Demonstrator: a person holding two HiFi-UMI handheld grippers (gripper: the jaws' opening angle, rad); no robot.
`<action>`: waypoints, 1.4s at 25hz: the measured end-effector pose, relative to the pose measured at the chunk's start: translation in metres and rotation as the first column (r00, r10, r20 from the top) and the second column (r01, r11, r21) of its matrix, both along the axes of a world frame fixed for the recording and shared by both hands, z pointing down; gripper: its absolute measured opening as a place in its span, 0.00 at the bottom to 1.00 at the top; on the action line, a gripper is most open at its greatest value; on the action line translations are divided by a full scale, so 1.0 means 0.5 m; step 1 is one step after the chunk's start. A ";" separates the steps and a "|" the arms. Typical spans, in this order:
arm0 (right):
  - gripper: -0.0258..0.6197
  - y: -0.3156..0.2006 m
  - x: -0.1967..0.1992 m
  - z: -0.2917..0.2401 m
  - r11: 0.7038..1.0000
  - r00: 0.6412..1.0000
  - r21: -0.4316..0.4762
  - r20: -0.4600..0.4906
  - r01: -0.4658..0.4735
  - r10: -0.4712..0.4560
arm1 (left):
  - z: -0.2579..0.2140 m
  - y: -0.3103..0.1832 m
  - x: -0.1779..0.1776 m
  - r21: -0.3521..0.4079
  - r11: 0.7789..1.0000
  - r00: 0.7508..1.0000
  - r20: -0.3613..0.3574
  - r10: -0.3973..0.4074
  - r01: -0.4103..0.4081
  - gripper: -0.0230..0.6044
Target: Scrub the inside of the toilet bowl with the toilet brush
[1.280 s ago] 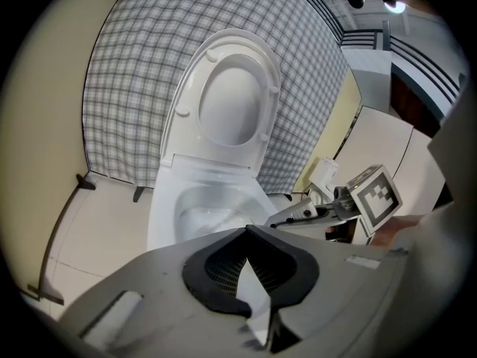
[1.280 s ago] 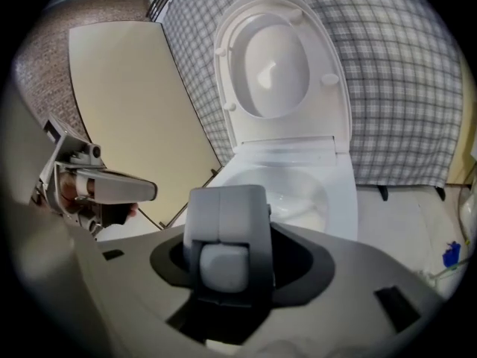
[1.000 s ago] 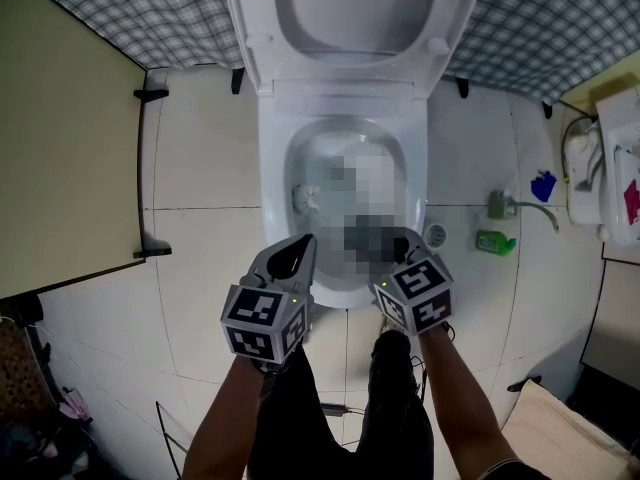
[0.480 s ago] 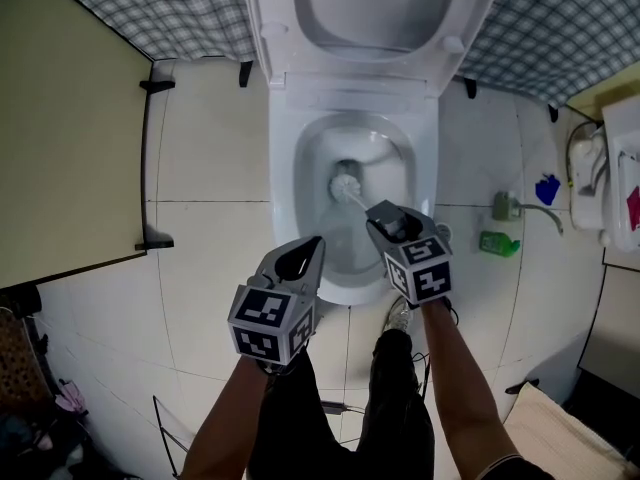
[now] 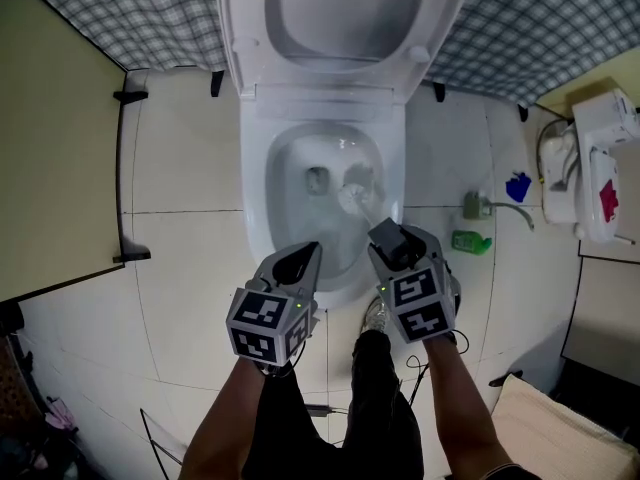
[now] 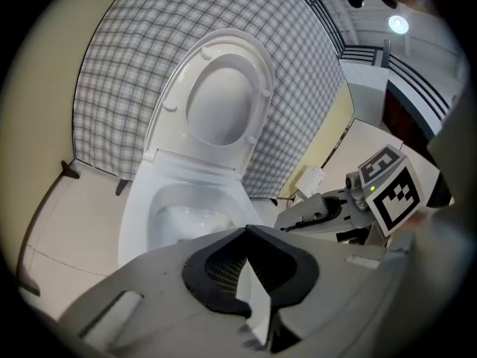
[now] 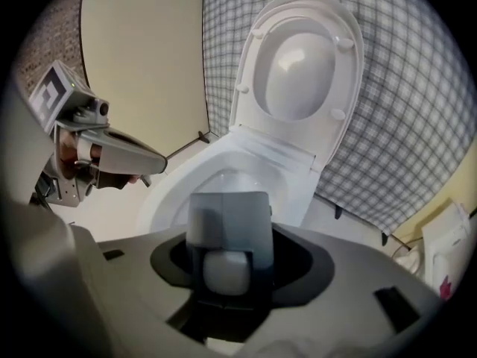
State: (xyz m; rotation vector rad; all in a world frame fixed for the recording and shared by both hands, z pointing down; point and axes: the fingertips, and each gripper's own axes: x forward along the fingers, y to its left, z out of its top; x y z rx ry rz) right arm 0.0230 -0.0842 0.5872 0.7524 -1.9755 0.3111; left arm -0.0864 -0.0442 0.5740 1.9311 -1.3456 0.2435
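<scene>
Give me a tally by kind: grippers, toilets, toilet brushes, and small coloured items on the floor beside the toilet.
Grippers: 2, left gripper and right gripper
Toilets: 1, the toilet
Toilet brushes: 1, the toilet brush
Small coloured floor items: 2, green item and blue item
Total: 6

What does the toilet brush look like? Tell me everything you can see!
The toilet brush has a round white bristle head on a thin pale handle that looks like plastic. Its head is down inside the toilet bowl, by the right-hand wall. The handle slants up to the right gripper, whose jaws clamp its end.
</scene>
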 end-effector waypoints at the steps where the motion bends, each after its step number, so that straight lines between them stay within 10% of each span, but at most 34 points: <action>1: 0.41 0.001 0.005 0.004 1.000 1.000 -0.008 -0.015 -0.015 0.014 | -0.002 -0.001 0.003 0.001 1.000 1.000 -0.001 0.004 -0.004 0.05; 35: 0.31 -0.091 -0.014 0.158 0.994 0.995 -0.110 -0.097 -0.014 0.004 | 0.018 0.010 -0.069 -0.024 0.999 0.999 0.035 -0.041 0.041 0.05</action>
